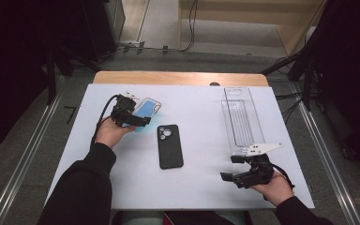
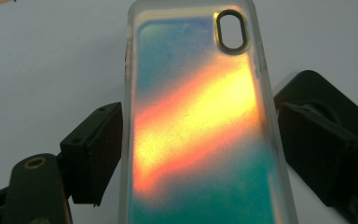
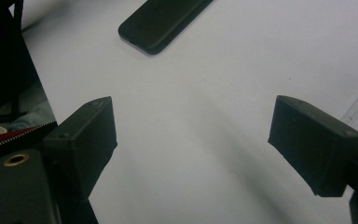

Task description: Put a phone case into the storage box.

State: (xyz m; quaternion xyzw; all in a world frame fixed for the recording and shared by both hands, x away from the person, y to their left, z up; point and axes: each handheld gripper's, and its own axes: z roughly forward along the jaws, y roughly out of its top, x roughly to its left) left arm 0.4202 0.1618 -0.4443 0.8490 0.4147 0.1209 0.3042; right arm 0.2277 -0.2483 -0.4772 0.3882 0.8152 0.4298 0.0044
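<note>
An iridescent blue-and-orange phone case with a clear rim sits between the jaws of my left gripper, which press on its two long sides. In the high view that left gripper holds the case over the back left of the white board, the camera cutout pointing away. A black phone lies face down at the board's middle. At the front right, my right gripper stands open above bare board, jaws pointing left. The right gripper has nothing between its jaws, and the black phone lies beyond them.
A long clear plastic tray lies at the back right of the white board, just beyond my right hand. The wooden table edge runs along the back. Metal rails flank the table on both sides.
</note>
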